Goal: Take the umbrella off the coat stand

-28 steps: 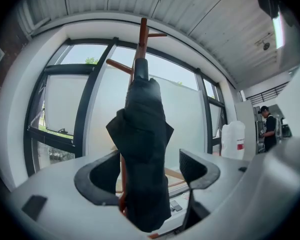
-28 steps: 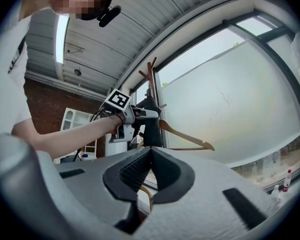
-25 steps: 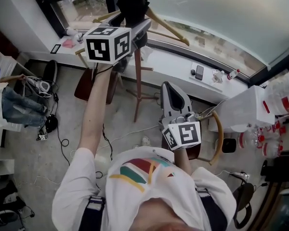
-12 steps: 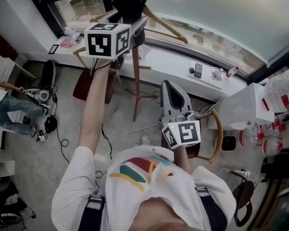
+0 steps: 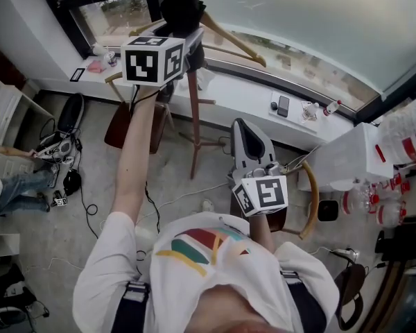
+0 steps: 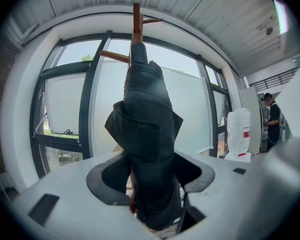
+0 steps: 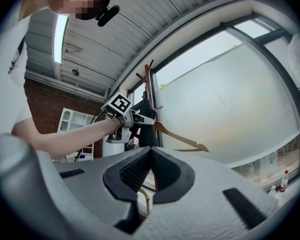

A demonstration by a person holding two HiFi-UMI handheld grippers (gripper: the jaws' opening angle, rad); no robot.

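Left hand-held gripper (image 6: 150, 159) is up at the coat stand (image 6: 136, 19), its jaws just closing around the folded dark umbrella (image 6: 145, 134) that hangs against the pole. A sliver of light beside one pad tells me I have no firm hold yet. I should squeeze until both pads bite the bundle, then lift up off the peg rather than tug outward. Right hand-held gripper (image 7: 151, 149) is clenched, empty, low by my chest.

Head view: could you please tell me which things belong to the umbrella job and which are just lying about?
Job: umbrella; coat stand; left gripper, whose jaws have just been closing with the umbrella between them.
Lying about: wooden hanger; phone; bottle.
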